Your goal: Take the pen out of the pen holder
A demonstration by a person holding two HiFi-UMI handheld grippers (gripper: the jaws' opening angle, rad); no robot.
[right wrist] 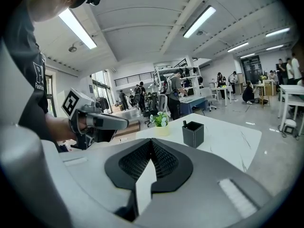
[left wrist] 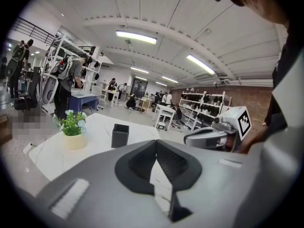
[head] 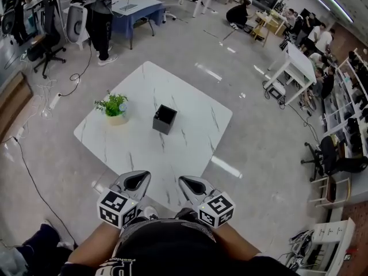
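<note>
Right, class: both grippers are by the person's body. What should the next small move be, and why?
Probably carry the right gripper forward toward the pen holder, opening its jaws: it and the left gripper sit shut and empty by the body, while the pen stands in the holder well ahead.

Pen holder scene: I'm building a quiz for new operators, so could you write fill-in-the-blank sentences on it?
1. The pen holder on the marble table is ____ in colour.
2. The pen sits ____ the pen holder.
3. In the head view, the potted plant stands to the holder's ____.
4. The left gripper and right gripper each grip ____.
Missing words: black; inside; left; nothing.
</note>
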